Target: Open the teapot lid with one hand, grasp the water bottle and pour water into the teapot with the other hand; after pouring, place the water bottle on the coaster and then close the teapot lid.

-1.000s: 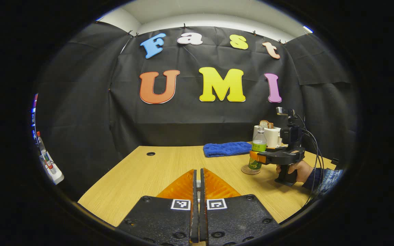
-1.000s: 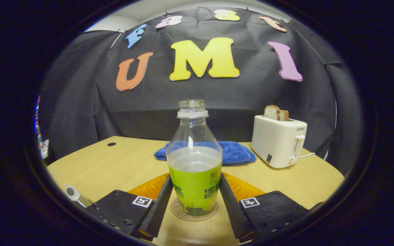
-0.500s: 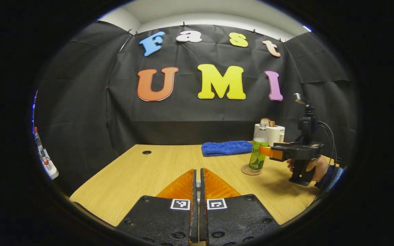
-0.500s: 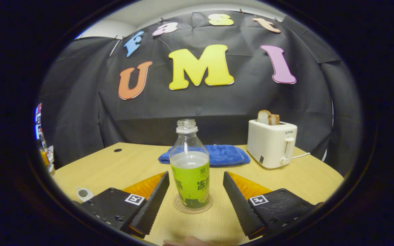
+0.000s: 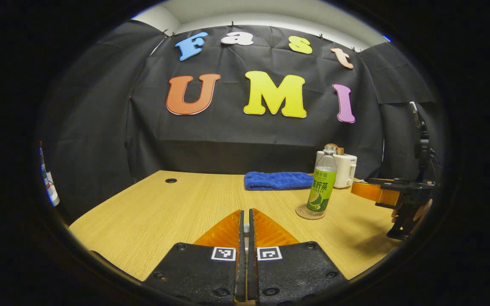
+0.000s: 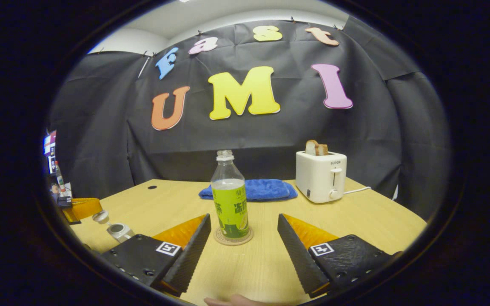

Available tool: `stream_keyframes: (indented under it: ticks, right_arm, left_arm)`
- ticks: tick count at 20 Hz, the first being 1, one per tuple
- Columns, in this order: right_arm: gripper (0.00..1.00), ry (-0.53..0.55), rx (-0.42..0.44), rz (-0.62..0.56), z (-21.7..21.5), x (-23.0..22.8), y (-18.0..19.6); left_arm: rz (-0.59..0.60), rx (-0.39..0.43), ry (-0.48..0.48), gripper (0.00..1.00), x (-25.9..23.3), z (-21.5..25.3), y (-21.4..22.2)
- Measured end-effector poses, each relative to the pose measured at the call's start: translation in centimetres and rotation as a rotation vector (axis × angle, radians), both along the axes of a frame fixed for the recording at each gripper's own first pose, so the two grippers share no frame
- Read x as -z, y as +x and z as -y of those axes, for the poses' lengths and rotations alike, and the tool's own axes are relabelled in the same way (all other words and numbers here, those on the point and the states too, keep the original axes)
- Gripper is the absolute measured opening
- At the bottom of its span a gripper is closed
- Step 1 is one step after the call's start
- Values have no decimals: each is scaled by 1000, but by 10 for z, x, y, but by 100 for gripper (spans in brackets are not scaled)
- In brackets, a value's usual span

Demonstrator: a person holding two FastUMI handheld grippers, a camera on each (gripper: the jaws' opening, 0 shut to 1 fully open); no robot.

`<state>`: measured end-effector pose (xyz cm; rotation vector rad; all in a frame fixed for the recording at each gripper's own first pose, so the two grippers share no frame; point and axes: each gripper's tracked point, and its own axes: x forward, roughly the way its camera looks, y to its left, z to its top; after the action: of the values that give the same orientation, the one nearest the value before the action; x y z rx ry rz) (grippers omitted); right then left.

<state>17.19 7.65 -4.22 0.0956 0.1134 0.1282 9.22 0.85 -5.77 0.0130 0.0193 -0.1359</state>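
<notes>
Since the earlier frames the right gripper point(image 6: 243, 238) had let go of the water bottle point(image 6: 229, 202) and drawn back, its fingers spread wide with bare table between them and the bottle. The bottle stood upright and uncapped on the coaster point(image 6: 233, 236), in front of the blue towel point(image 6: 253, 189) and left of the toaster point(image 6: 320, 176). The left gripper point(image 5: 245, 255) sat with fingers pressed together, holding nothing visible. Pouring and placing looked done; closing the teapot lid apparently remained, probably the left gripper's job.
</notes>
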Motion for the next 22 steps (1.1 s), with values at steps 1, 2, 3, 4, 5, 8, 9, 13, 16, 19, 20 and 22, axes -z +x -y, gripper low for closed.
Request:
stream_keyframes:
  ticks: [1,2,3,4,5,8,9,13,16,19,20,22]
  right_arm:
    - [94,-6,-3,2,2,1,-3]
    - [94,-12,-4,2,3,3,-5]
    - [94,-14,-3,0,4,4,-7]
    - [94,-11,-3,-3,6,6,-8]
    - [94,-6,-5,-3,7,6,-10]
    - [95,8,-4,-9,13,9,-13]
    - [95,16,-5,-11,14,10,-14]
    - [94,24,-10,-24,13,14,-19]
    - [94,15,-15,-23,11,15,-26]
    - [95,4,-23,-16,5,12,-36]
    - [94,-6,-25,-13,5,11,-39]
    - [94,-29,-31,-3,1,7,-47]
  left_arm:
    - [-9,9,1,4,4,4,3]
    - [-24,15,-2,5,8,8,6]
    - [-32,11,0,5,11,10,9]
    - [-32,-1,14,4,12,9,11]
    - [-35,-14,32,4,14,6,14]
    - [-57,-28,42,5,24,4,17]
    - [-60,-32,36,5,26,4,18]
    - [-76,-52,37,6,32,-1,23]
    - [-92,-48,26,8,36,1,21]
    - [-93,-61,34,8,35,-1,19]
    - [-95,-59,35,8,33,-1,18]
    - [-79,-72,43,8,24,-3,12]
